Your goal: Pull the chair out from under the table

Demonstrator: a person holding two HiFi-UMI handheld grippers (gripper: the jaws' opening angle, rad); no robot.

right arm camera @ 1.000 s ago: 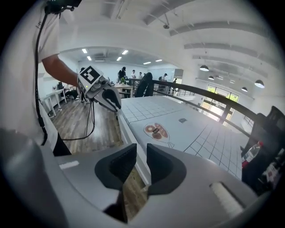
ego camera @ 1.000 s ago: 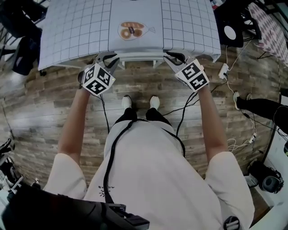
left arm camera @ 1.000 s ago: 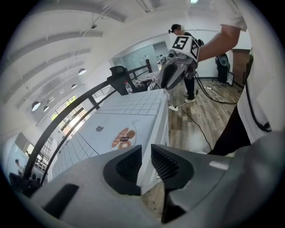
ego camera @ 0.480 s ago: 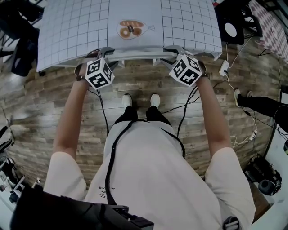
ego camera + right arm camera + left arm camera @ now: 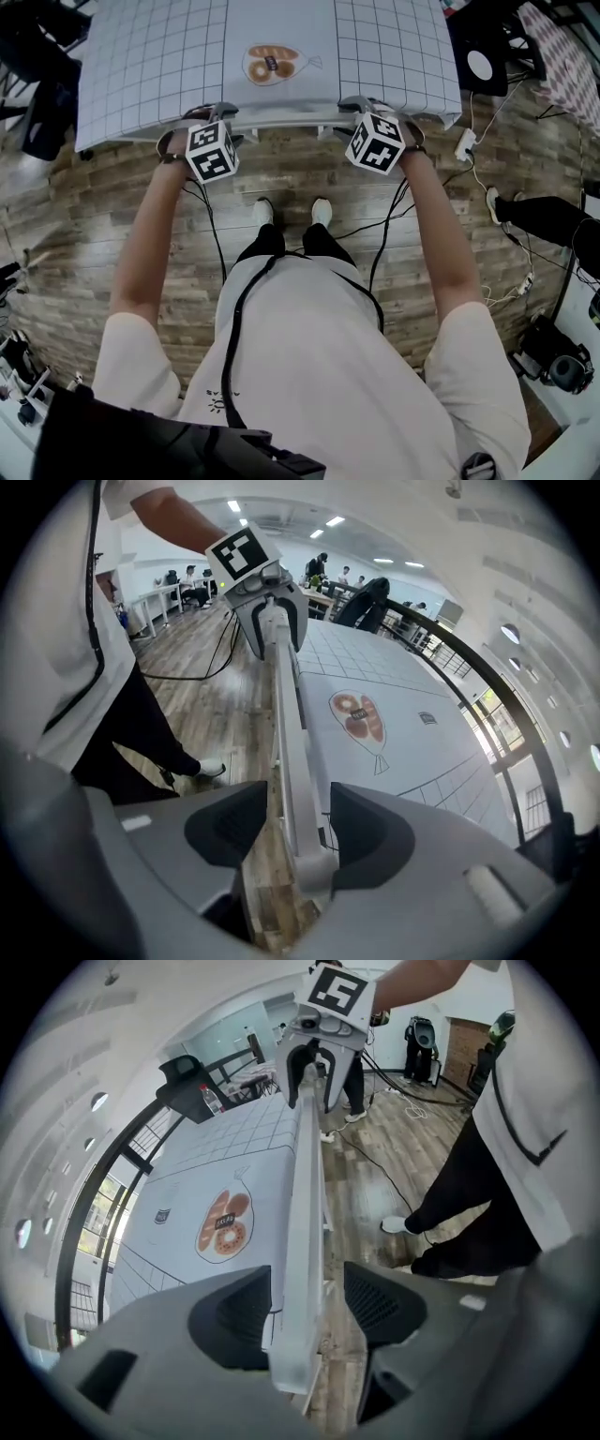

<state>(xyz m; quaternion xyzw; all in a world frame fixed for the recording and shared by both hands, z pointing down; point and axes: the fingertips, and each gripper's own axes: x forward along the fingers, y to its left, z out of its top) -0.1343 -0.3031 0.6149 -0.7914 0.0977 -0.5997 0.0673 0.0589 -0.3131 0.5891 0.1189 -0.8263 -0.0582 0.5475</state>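
Note:
The chair shows only as its white top rail, running along the near edge of the table with the white gridded cloth. My left gripper straddles the rail's left end and my right gripper its right end, both pointing steeply down. In the left gripper view the rail passes between the jaws of the left gripper, with a gap at the right pad. In the right gripper view the rail lies between the jaws of the right gripper. Both pairs of jaws are opening.
A doughnut picture is printed on the cloth. The person's white shoes stand on the wood floor just behind the rail. Cables and a power strip lie at right, beside someone's leg. A black chair stands at the far right.
Both grippers have dropped and rolled, so that their jaws now sit down over the chair's top rail. The jaws stand wider apart than before.

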